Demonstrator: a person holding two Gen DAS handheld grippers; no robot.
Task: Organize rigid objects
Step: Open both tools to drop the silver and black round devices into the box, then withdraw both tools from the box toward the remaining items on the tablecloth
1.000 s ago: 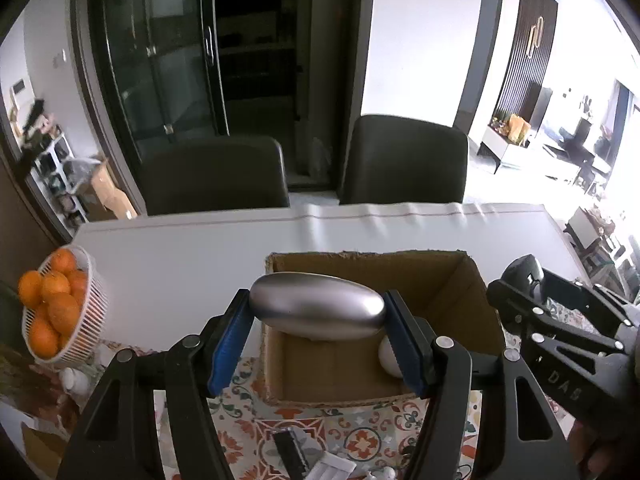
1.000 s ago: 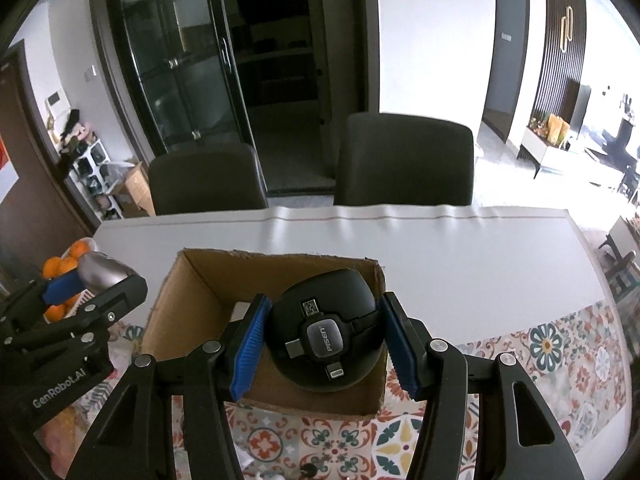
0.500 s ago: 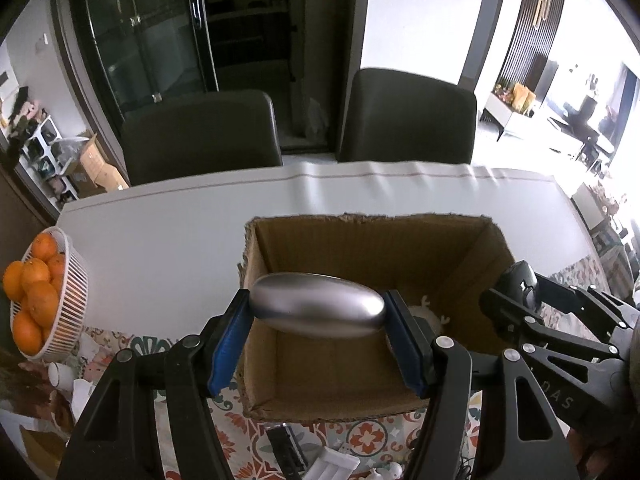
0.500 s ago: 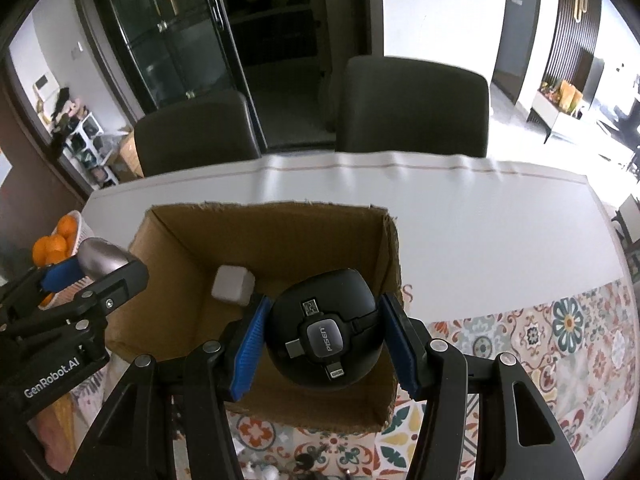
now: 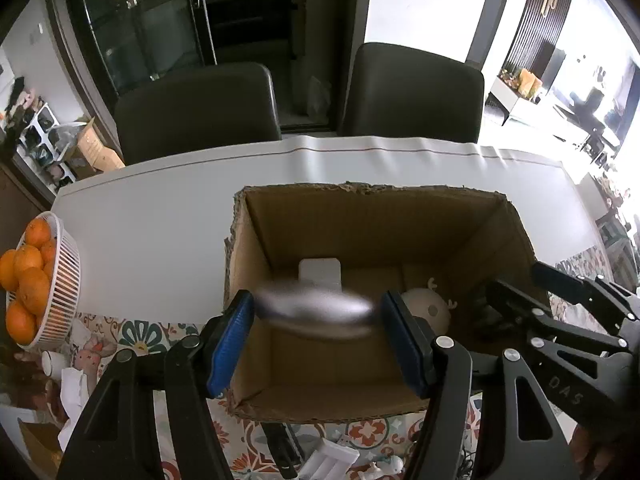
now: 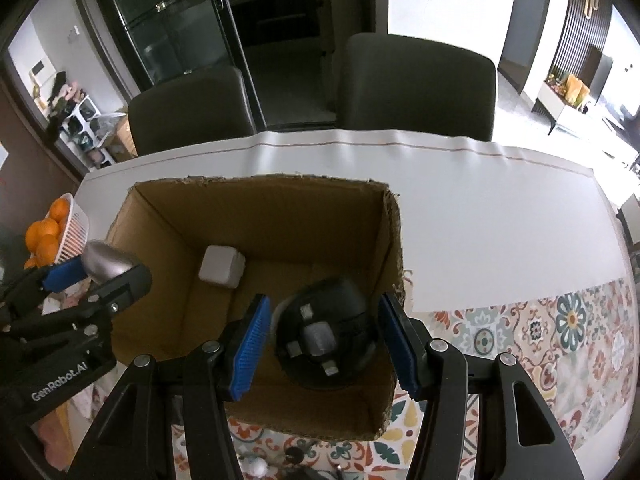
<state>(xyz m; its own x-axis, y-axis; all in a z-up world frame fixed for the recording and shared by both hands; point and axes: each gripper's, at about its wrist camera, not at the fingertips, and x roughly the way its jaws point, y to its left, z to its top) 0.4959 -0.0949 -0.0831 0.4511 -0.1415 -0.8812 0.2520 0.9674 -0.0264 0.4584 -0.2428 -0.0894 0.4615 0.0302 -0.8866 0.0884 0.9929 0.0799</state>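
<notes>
Side by side, we tilt both tongs steeply down over the open cardboard box (image 5: 360, 200) on the white table (image 5: 160, 208). The left gripper (image 5: 318, 336) stands parted around a blurred silver oval (image 5: 316, 306), its long axis running level from pad to pad, a sliver of gap at each end. The right gripper (image 6: 320, 340) is parted too; the round black device (image 6: 324, 336) hangs blurred between its pads, clear of both, face toward the camera, above the box floor.
</notes>
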